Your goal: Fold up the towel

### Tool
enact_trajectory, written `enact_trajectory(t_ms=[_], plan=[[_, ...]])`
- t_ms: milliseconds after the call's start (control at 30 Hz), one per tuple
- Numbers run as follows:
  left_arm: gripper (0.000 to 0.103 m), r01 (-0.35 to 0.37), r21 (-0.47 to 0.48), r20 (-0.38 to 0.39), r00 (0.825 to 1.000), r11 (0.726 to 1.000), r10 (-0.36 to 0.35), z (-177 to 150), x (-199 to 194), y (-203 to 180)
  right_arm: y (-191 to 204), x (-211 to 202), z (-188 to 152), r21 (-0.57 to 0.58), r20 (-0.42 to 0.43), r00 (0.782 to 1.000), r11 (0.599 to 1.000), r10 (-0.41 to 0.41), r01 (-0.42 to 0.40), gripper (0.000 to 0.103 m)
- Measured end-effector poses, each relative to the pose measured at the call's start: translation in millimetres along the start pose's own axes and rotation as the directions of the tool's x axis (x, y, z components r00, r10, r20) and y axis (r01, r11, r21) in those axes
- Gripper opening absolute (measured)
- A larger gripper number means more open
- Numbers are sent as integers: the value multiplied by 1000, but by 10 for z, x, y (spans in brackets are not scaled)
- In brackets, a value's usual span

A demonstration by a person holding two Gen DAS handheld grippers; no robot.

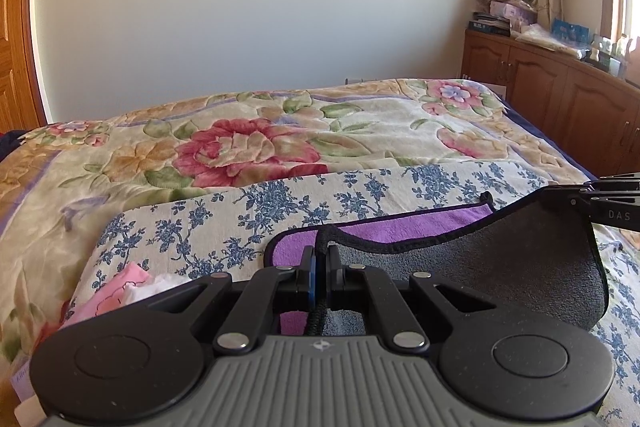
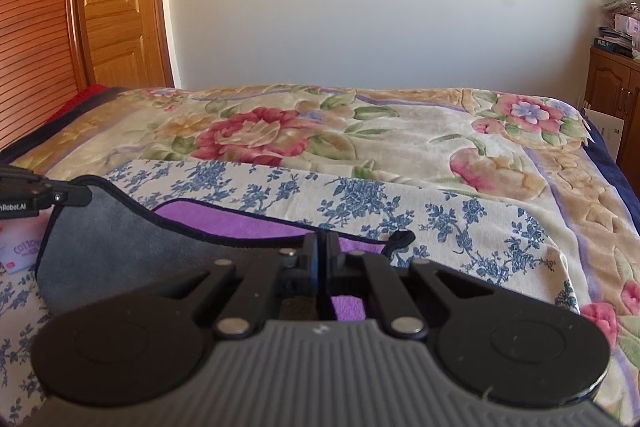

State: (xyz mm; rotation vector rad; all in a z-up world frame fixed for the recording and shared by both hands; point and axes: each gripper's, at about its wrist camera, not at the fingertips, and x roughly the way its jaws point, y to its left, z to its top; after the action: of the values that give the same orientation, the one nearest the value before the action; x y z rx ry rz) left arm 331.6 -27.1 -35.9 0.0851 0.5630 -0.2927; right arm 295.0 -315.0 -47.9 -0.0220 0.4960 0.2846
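Both devices are clamped on the towel (image 1: 532, 259), each pinching its dark-bound hem. Seen from the left wrist, the left hand-held gripper (image 1: 320, 259) has its jaws pressed together on the hem, and the right hand-held gripper (image 1: 608, 201) grips the far corner at the frame's right edge. From the right wrist, the right hand-held gripper (image 2: 322, 251) is closed on the edge too, with the left hand-held gripper (image 2: 48, 197) holding the opposite corner at far left. The towel (image 2: 108, 247) (grey on the raised flap, purple on the layer beneath) is lifted along that held edge, while its purple part lies flat on a blue-flowered cloth (image 1: 208, 223) spread over the bed's floral blanket (image 1: 248, 143).
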Motion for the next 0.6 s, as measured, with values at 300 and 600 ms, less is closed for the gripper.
enact_trajectory(t_ms=[300,600], plan=[[5,-15,19,0,1000,1000,15,82,93,33,2,141,62,-46,-11,1000,999,-17,16,4],[5,-26,44,24,999,999,25,175,227,37,-32,231,181,-80,-4,999,996,-38,38,4]])
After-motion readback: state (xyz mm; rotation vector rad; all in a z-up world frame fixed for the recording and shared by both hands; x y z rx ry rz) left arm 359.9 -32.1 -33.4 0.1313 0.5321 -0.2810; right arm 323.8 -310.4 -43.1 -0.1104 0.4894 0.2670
